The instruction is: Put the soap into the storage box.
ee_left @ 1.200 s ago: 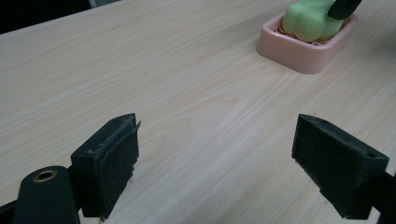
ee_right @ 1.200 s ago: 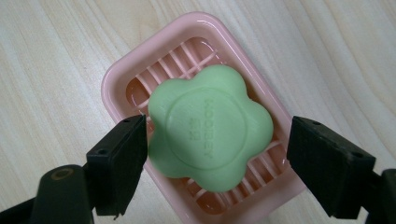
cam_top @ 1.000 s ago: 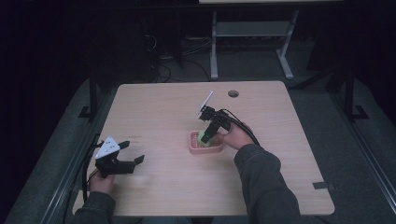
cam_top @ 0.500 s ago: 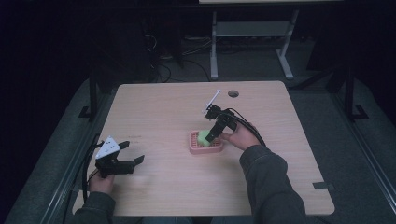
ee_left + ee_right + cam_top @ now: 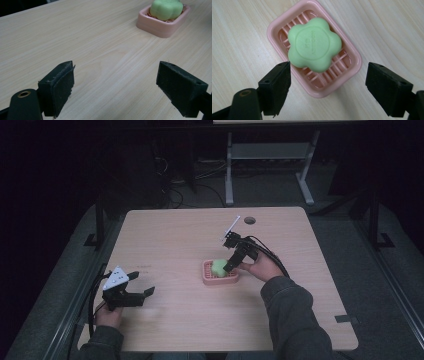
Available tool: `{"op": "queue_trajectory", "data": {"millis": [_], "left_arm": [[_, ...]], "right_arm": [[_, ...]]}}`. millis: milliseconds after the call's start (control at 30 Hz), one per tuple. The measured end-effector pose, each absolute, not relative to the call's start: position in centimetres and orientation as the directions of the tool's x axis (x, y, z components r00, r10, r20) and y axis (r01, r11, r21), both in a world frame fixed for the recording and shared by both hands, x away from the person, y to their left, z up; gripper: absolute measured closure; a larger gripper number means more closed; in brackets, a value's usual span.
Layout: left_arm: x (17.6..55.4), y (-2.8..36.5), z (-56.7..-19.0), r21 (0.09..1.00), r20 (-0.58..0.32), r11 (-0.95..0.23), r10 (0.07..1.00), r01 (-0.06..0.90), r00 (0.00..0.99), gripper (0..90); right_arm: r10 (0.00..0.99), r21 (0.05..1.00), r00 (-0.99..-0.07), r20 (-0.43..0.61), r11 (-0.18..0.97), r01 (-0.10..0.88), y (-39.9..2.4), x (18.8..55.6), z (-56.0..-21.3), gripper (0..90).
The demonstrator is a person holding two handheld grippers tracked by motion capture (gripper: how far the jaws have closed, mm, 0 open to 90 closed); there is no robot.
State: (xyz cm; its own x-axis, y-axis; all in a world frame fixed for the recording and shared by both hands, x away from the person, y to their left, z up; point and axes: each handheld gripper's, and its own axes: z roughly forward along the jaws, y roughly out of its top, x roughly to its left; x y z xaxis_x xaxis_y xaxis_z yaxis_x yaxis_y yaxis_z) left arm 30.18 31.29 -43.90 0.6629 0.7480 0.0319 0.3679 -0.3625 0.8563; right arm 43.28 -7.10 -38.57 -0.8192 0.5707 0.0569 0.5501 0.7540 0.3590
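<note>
A green flower-shaped soap (image 5: 314, 45) lies in a pink slatted soap dish (image 5: 352, 56) near the table's middle, seen too as the soap (image 5: 218, 266) in the dish (image 5: 220, 280) from above. My right gripper (image 5: 327, 87) hovers open just above and behind the dish, its jaws wide apart and touching nothing; in the high view the right gripper (image 5: 234, 264) sits at the dish's right side. My left gripper (image 5: 141, 284) stands open and empty at the table's front left. From the left gripper (image 5: 122, 87) the dish (image 5: 162, 25) and soap (image 5: 166, 8) show far off.
The light wooden table (image 5: 175, 240) has a round cable hole (image 5: 249, 220) at its far right. A dark tape mark (image 5: 346, 318) lies near the front right corner. A metal frame (image 5: 270, 155) stands on the floor beyond the table.
A second ago the right gripper was down over the dish at the soap; it has since opened and drawn back to the right, leaving the soap in the dish. The left gripper has not moved.
</note>
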Motion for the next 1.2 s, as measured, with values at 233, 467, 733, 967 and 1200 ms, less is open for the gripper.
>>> {"op": "queue_trajectory", "data": {"millis": [233,467,733,967,1200], "left_arm": [[30.2,31.2,-43.9,0.856,0.031,-0.362,0.748,0.368,0.662,14.4],[30.2,31.2,-44.0,0.856,0.031,-0.362,0.749,0.369,0.662,14.4],[30.2,31.2,-44.0,0.856,0.032,-0.363,0.748,0.369,0.663,14.4],[30.2,31.2,-44.0,0.854,0.033,-0.366,0.748,0.370,0.663,14.4],[30.2,31.2,-44.0,0.852,0.033,-0.367,0.748,0.373,0.663,14.4]], "right_arm": [[0.579,0.370,-0.813,0.070,0.741,0.560,-7.9,42.9,-38.3,20.5],[0.589,0.370,-0.805,0.074,0.733,0.570,-8.7,42.7,-38.5,20.5],[0.601,0.366,-0.795,0.084,0.723,0.586,-9.8,42.3,-38.7,20.6],[0.599,0.374,-0.797,0.083,0.722,0.582,-10.3,42.0,-38.4,20.8],[0.610,0.379,-0.787,0.096,0.708,0.595,-11.3,41.6,-38.8,21.0]]}}
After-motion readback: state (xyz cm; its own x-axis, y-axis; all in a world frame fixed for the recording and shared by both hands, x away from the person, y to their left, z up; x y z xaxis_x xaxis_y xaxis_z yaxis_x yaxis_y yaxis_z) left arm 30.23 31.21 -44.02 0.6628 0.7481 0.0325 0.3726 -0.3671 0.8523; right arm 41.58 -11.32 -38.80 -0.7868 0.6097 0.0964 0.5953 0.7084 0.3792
